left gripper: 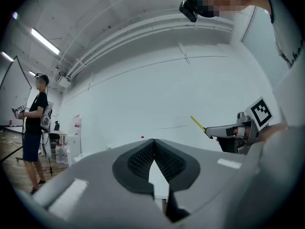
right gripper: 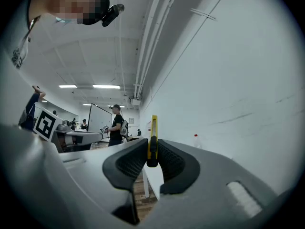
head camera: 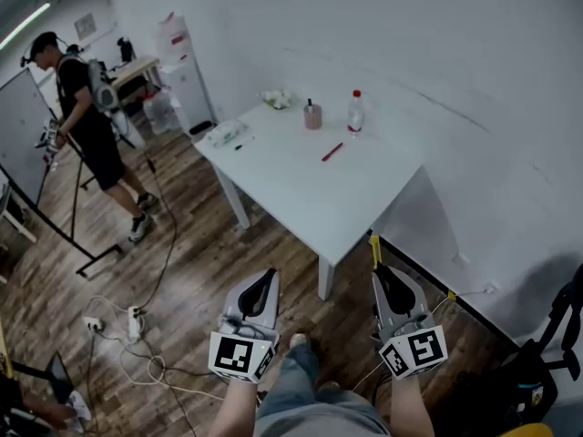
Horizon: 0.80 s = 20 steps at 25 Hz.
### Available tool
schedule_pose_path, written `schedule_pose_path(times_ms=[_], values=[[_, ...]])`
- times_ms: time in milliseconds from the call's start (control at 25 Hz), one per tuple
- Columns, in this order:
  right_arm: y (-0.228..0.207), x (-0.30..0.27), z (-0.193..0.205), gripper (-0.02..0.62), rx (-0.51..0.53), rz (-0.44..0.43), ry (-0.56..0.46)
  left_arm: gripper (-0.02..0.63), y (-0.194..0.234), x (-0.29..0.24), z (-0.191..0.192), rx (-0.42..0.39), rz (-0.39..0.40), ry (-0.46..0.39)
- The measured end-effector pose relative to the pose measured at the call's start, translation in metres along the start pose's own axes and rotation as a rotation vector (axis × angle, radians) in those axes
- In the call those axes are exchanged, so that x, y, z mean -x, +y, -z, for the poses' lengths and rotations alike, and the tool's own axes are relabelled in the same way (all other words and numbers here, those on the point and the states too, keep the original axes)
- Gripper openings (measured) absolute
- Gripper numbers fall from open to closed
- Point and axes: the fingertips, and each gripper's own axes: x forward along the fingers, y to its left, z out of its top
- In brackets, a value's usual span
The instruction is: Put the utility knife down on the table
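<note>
Stands back from the white table (head camera: 273,182), both forearms reaching forward and low at the bottom of the head view. Holds the left gripper (head camera: 268,279) at about seven o'clock, nose pointing toward twelve, marker cube facing up at the camera. Has its jaws pressed together there, pad to pad, with nothing between them (plain in the left gripper view). Holds the right gripper (head camera: 382,277) level with it at about five o'clock, pointing the same way, the two well apart. Clamps the utility knife (head camera: 374,248) with the right jaws, closed on its rear part.

Looks slim and yellow, that knife, with a black slider on its spine. Sits edge-on and upright between the ribbed black pads in the right gripper view (right gripper: 152,140). Pokes out past the jaw tips toward twelve o'clock in the head view. Shows again in the left gripper view as a thin yellow bar slanting up at two o'clock (left gripper: 198,123). Hangs in the air over the wooden floor (head camera: 191,262), near the table's front corner but not touching it.

Carries, on the tabletop, a red pen (head camera: 332,152) near the middle, plus a bottle (head camera: 355,113) and a cup (head camera: 312,116) along the far edge at twelve o'clock. Shares the room with another person (head camera: 86,116) at ten o'clock.
</note>
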Motion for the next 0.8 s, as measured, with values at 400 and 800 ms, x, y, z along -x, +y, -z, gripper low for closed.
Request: schedule_pose_path(times_ms=[400, 800], values=[[-0.025, -0.056, 0.005, 0.064, 0.015, 0.022, 0.016, 0.012, 0.032, -0.062, 0.007, 0.015, 0.038, -0.009], [-0.054, -0.125, 0.006, 0.064, 0.021, 0.055, 0.006, 0.012, 0.075, -0.133, 0.007, 0.016, 0.078, -0.023]])
